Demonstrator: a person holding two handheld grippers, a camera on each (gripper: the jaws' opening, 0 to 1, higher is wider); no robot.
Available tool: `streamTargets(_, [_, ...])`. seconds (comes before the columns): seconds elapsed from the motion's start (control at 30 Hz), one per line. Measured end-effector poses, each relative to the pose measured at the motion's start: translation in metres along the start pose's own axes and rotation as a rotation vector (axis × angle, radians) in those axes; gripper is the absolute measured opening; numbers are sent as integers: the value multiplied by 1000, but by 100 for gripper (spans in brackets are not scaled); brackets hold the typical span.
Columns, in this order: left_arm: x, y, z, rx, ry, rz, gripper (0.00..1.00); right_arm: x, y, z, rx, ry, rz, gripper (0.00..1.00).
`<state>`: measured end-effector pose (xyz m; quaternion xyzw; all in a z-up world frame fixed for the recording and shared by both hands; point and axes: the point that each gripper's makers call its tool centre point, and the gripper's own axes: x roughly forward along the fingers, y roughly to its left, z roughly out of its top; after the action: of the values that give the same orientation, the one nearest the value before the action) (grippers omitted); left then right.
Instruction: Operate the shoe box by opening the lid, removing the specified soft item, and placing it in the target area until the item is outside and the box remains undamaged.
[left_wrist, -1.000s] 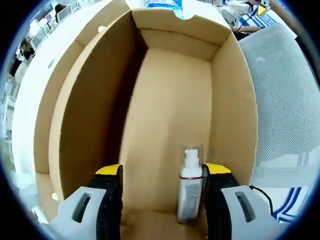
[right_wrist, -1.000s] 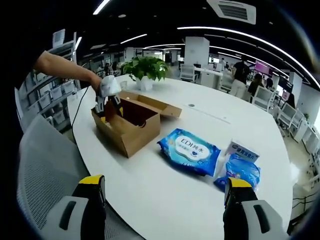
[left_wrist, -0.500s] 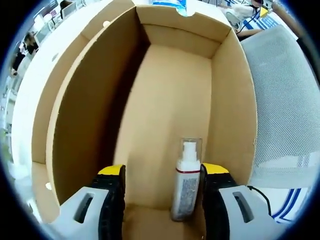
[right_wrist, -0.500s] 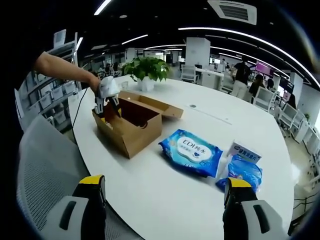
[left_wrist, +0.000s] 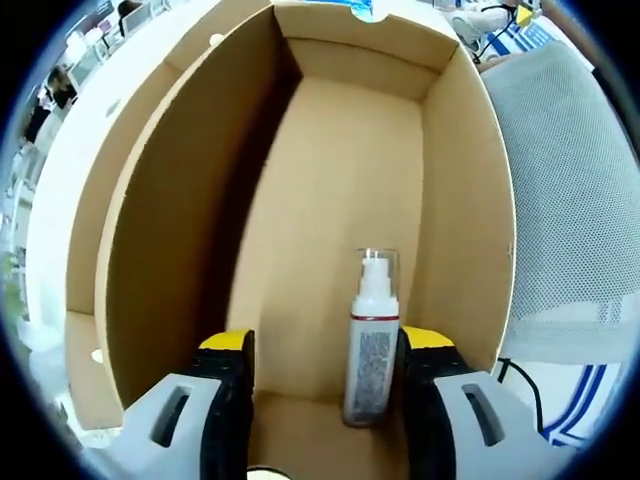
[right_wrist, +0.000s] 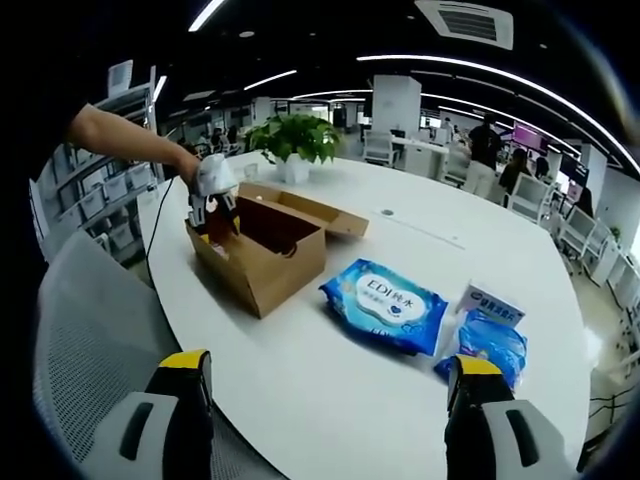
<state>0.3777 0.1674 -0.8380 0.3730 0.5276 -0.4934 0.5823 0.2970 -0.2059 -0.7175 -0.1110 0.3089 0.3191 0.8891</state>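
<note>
The shoe box (left_wrist: 330, 210) stood open on the round white table (right_wrist: 330, 390), its lid (right_wrist: 310, 208) folded back flat on the far side, so the opening step was judged complete and the removal step in hand. The left gripper (left_wrist: 325, 352) was lowered inside the box with its jaws spread wide; a pump spray bottle (left_wrist: 371, 345) with a clear cap lay on the box floor between them, close against the right-hand jaw and apart from the left-hand one, not yet pinched. The next move was judged to call for closing the jaws squarely on the bottle body and lifting without scraping the cardboard walls. The right gripper (right_wrist: 325, 395) hung wide open and empty well short of the box, above the near table edge. Ahead of it lay a blue wet-wipes pack (right_wrist: 383, 303) reading "EDI" with Chinese characters, and further right a smaller blue packet (right_wrist: 483, 342) against a small white carton (right_wrist: 487, 302), their print too small to read. The bottle's label print was illegible.
</note>
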Motion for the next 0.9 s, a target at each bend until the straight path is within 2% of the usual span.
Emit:
streamTargets(0.27, [2, -4, -3, 21, 13, -4, 50, 0, 0, 3, 0, -11, -3, 98])
streamTargets(0.5, [1, -7, -6, 51, 19, -10, 31, 0, 1, 2, 1, -12, -2, 97])
streamTargets(0.57, [1, -6, -5, 79, 9, -10, 30, 1, 2, 2, 2, -13, -1, 97])
streamTargets(0.9, [4, -14, -16, 136, 48, -19, 22, 1, 3, 2, 3, -18, -1, 96])
